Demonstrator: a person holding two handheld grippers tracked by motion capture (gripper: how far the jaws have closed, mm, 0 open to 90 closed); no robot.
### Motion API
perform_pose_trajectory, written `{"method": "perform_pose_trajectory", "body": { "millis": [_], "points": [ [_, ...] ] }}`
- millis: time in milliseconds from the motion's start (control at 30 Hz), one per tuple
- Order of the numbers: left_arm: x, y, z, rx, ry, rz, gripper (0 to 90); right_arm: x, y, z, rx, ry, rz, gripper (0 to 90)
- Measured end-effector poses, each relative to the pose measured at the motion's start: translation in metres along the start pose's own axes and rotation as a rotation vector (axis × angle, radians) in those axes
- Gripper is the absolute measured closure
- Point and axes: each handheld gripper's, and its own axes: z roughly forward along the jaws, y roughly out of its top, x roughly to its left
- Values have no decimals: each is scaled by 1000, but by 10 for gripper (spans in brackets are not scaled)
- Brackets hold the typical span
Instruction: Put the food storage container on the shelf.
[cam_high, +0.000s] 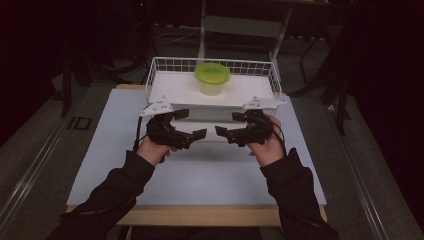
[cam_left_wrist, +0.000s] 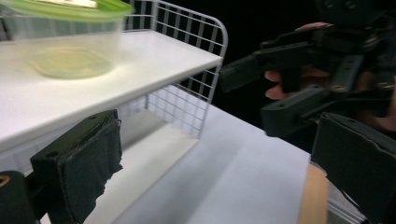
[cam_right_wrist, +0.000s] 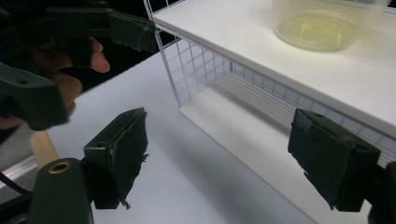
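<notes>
Sleeves: two dark sleeves (cam_high: 117, 187) come in from the near edge of the table, one hand on each gripper
Left gripper (cam_high: 190, 124): held above the pale table top (cam_high: 210, 175), just in front of the wire basket's near left corner; jaws spread wide apart with nothing between them, and in the left gripper view the padded jaws stand far apart at the frame's two sides
Right gripper (cam_high: 223, 123): held above the table top just in front of the basket's near right corner, facing the left gripper across a small gap; jaws wide apart and empty
Wire basket (cam_high: 162, 64): white, at the far edge of the table, with a white shelf board (cam_high: 170, 90) lying across it
Container (cam_high: 212, 78): clear plastic tub with a lime-green lid, upright on the shelf board, towards the middle of the basket, well apart from both grippers
Table top: pale sheet over a wooden edge (cam_high: 200, 216), in front of the basket
</notes>
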Motion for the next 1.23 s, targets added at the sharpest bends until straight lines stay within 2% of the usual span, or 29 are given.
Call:
{"method": "perform_pose_trajectory", "body": {
  "millis": [133,167,300,367,400,533,567,600,800,933,1000,1067,1233],
  "points": [
    [-5,-6,-2,5,-4,17,23,0,-9,-3,-10,4,-4,190],
    [-11,-16,-4,21,-13,41,23,0,-23,-7,-13,2,-9,187],
    [-14,-31,-8,34,-31,45,23,0,-42,-10,-27,3,-16,185],
    [-15,-40,-10,43,-25,63,23,1,-53,-9,-18,-1,-23,184],
    [-16,-45,-11,46,-29,66,23,2,-58,-9,-19,-13,-32,184],
    [-18,-63,-13,70,-34,77,23,4,-78,-9,-20,-9,-49,184],
    [-18,-63,-13,70,-34,77,23,5,-82,-9,-17,-10,-56,184],
    [-20,-73,-13,88,-36,87,23,5,-86,-9,-11,-14,-58,184],
    [-21,-100,-11,132,-52,82,23,7,-113,-9,-16,-35,-34,186],
    [-20,-109,-15,129,-41,97,23,7,-125,-6,4,-55,-51,186],
    [-20,-112,-18,119,-37,92,23,6,-128,-5,11,-71,-60,186],
    [-19,-113,-21,112,-28,98,23,6,-130,-4,9,-70,-56,186],
    [-19,-117,-26,102,-14,96,23,8,-133,0,21,-67,-91,186]
  ]
}}
